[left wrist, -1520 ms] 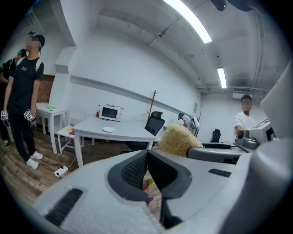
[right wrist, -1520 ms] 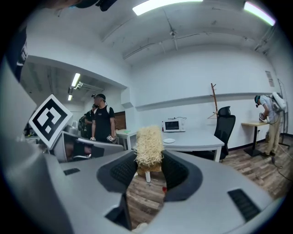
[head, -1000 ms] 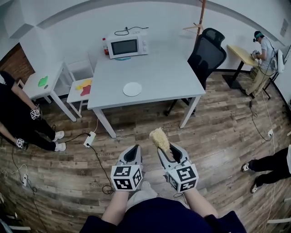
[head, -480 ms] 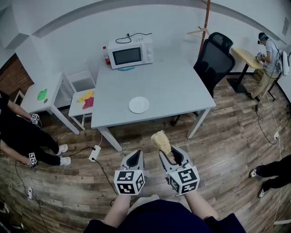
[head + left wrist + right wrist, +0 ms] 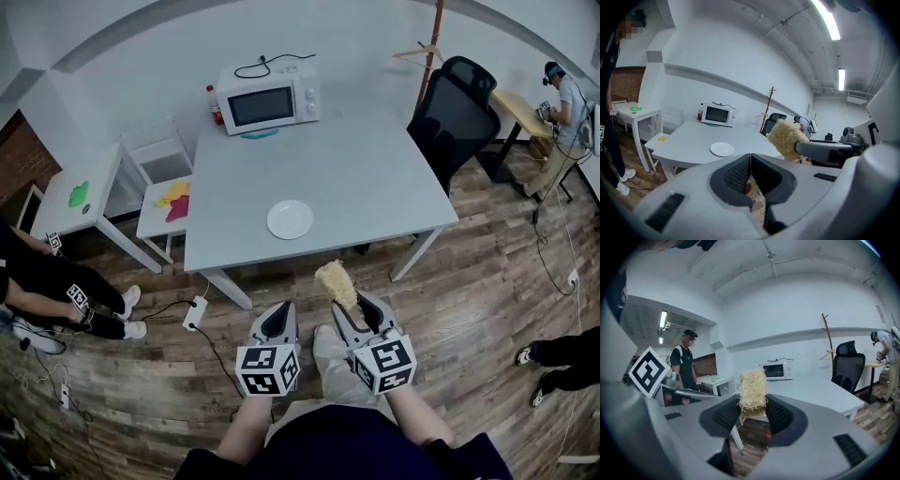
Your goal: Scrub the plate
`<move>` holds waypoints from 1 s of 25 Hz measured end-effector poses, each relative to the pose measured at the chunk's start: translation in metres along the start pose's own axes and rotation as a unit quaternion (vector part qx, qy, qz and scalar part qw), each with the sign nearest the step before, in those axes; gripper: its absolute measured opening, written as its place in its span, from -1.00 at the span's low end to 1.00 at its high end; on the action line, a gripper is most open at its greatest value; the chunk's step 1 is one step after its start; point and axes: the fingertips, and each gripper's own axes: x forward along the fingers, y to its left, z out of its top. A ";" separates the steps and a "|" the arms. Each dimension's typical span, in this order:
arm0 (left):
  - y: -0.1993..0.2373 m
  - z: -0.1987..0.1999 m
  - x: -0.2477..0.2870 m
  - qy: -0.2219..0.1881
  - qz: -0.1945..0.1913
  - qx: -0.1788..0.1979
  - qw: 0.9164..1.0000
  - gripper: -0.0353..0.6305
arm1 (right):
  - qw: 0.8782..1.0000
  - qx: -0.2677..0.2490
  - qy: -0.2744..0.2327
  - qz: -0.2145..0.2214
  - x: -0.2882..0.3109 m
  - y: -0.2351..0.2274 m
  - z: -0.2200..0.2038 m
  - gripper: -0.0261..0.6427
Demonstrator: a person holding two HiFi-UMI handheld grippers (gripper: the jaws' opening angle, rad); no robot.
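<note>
A small white plate (image 5: 290, 219) lies near the front edge of the grey table (image 5: 375, 159); the left gripper view also shows the plate (image 5: 722, 149). My right gripper (image 5: 359, 309) is shut on a straw-coloured loofah scrubber (image 5: 336, 284), which sticks up between the jaws in the right gripper view, scrubber (image 5: 752, 393). My left gripper (image 5: 278, 322) is shut with nothing in it, its jaws pressed together (image 5: 750, 165). Both grippers hang over the wooden floor in front of the table, short of the plate.
A white microwave (image 5: 268, 98) stands at the table's far end, a red bottle (image 5: 215, 103) beside it. A black office chair (image 5: 457, 112) is at the right. Small white tables (image 5: 75, 202) stand at the left. People stand at left and far right. Cables and a power strip (image 5: 195, 312) lie on the floor.
The table and plate have drawn nearer in the head view over the last second. Both grippers stay side by side, the right one still holding the scrubber.
</note>
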 end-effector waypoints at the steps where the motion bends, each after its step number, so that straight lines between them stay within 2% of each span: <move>1: 0.005 0.003 0.008 -0.002 0.001 -0.001 1.000 -0.84 | 1.000 -0.005 0.001 0.003 0.009 -0.005 0.001 -0.42; 14: 0.095 0.066 0.115 -0.019 0.063 -0.014 0.998 -0.83 | 0.998 -0.031 0.017 0.060 0.158 -0.064 0.030 -0.42; 21: 0.128 0.060 0.155 0.000 0.085 -0.040 0.996 -0.83 | 0.995 -0.035 0.027 0.089 0.208 -0.080 0.031 -0.42; 25: 0.142 0.041 0.175 0.009 0.083 -0.074 0.994 -0.83 | 0.993 -0.041 0.037 0.100 0.232 -0.085 0.022 -0.42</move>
